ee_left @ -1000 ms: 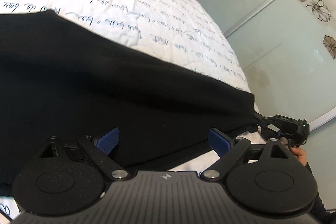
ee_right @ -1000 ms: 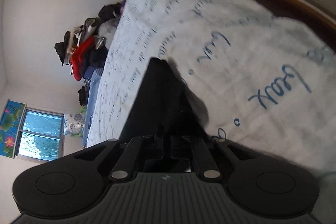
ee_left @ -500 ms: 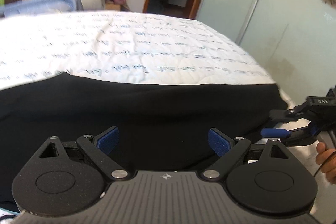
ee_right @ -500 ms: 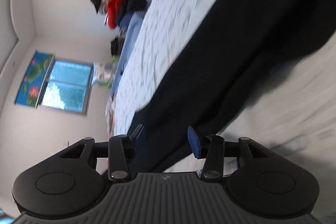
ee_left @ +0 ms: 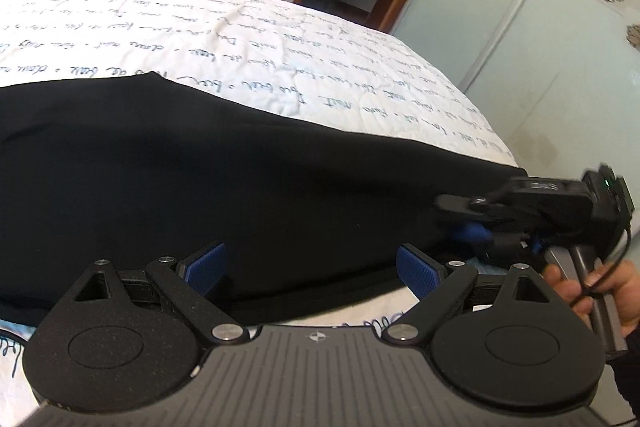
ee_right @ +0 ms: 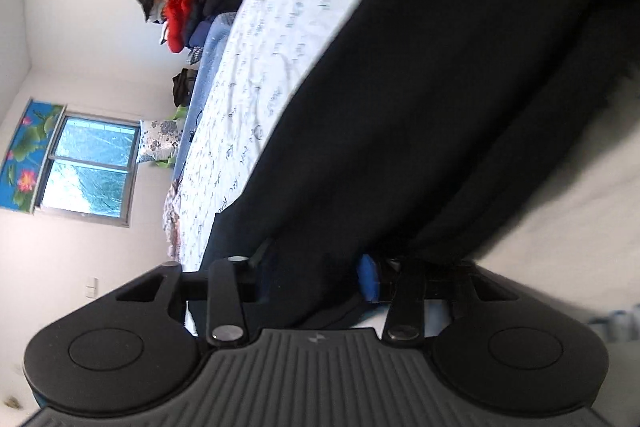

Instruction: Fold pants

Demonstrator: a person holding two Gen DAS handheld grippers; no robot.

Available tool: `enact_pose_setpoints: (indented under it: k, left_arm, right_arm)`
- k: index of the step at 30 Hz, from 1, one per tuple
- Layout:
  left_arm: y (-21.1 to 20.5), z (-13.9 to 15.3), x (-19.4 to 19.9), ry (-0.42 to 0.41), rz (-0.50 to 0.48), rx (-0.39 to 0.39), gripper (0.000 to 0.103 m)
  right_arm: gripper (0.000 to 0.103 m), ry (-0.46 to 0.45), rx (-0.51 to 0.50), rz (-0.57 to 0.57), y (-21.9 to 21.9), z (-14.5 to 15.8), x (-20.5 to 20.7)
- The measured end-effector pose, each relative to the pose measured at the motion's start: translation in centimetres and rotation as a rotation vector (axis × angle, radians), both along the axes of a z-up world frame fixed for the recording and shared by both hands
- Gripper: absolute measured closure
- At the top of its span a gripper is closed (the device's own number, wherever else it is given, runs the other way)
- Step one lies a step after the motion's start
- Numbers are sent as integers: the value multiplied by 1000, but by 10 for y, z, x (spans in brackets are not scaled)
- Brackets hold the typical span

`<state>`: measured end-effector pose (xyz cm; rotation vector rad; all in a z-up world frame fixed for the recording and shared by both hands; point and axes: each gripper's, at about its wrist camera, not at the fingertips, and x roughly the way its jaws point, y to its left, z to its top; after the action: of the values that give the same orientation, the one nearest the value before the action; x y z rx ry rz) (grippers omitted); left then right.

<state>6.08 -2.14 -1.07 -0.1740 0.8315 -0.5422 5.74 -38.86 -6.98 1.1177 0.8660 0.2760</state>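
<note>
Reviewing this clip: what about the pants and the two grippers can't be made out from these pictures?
- Pants: waist or cuff end not tellable; cut off at the left edge of the left wrist view, plain black.
- Right gripper: jaws just been closing around cloth; whether the pads press is hidden by dark fabric and blur.
- Left gripper: open; whether its fingertips touch the pants is unclear.
- Bed: near edge hidden by the gripper body.

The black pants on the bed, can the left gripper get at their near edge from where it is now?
Probably yes. The left gripper is wide open, and the pants lie flat on the bedspread right ahead, near edge between the fingers. Nothing lies between; the right gripper works at the far end.
</note>
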Motion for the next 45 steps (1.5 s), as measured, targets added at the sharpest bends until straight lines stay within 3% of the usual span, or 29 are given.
enact_pose_setpoints:
  k: [1, 4, 6, 8, 11, 13, 14, 17, 20, 22, 23, 24, 26, 27, 29, 33, 35, 36, 38, 40, 45]
  left_arm:
    - [-2, 0, -1, -3, -15, 4, 10]
    - [2, 8, -5, -23, -48, 7, 10]
    - [14, 21, -5, -57, -46, -26, 10]
    - [28, 31, -3, -90, -27, -86, 4]
    - [34, 27, 6, -107, 2, -127, 1]
    - [25, 18, 16, -73, 19, -94, 4]
    - [19, 15, 20, -67, 10, -87, 4]
    - [-3, 13, 24, -137, -20, -30, 4]
    - [-20, -1, 32, -135, -77, -1, 3]
    - [-36, -20, 39, -48, -121, 73, 5]
    - [-42, -29, 40, -6, -156, 113, 6]
    - [-46, -31, 32, -51, -177, 155, 3]
    - [-54, -32, 19, -88, -263, 222, 3]
    - [-55, -31, 14, -94, -288, 231, 3]
    - [-52, -25, 10, -93, -298, 210, 5]
    - [-41, -13, 14, -84, -269, 112, 3]
    - [-39, -17, 21, -51, -269, 87, 3]
    - [-41, -20, 27, -27, -266, 81, 3]
    - [-40, -28, 31, 4, -244, 90, 3]
    - [-39, -30, 28, -21, -238, 84, 3]
    - [-33, -35, 24, -34, -228, 49, 2]
  right_arm:
    - [94, -14, -5, 12, 5, 0, 3]
    - [95, -29, 29, -8, 9, 9, 2]
    - [95, -85, 73, -17, 3, 24, -10]
    - [95, -116, 55, -18, -6, 34, -24]
    - [95, 5, 39, -38, -18, 4, -35]
    - [98, 62, -3, -58, -22, -14, -39]
    - [98, 66, 33, -71, -23, -18, -40]
    - [91, 98, 45, -5, -24, -6, -34]
    - [91, -11, 7, 80, -30, 30, -30]
    - [91, -102, -60, 142, -34, 61, -20]
    - [80, -146, -103, 163, -34, 76, -10]
    - [71, -173, -138, 175, -34, 87, 1]
    - [16, -202, -197, 201, -30, 99, 29]
    - [15, -224, -227, 222, -23, 102, 43]
    - [15, -238, -256, 316, -3, 99, 78]
    - [18, -150, -242, 468, 30, 72, 128]
    - [38, -122, -241, 558, 38, 57, 139]
    - [42, -122, -261, 625, 46, 55, 147]
    - [43, -128, -311, 742, 57, 53, 160]
    - [43, -154, -417, 802, 67, 57, 173]
    - [45, -160, -458, 988, 73, 49, 178]
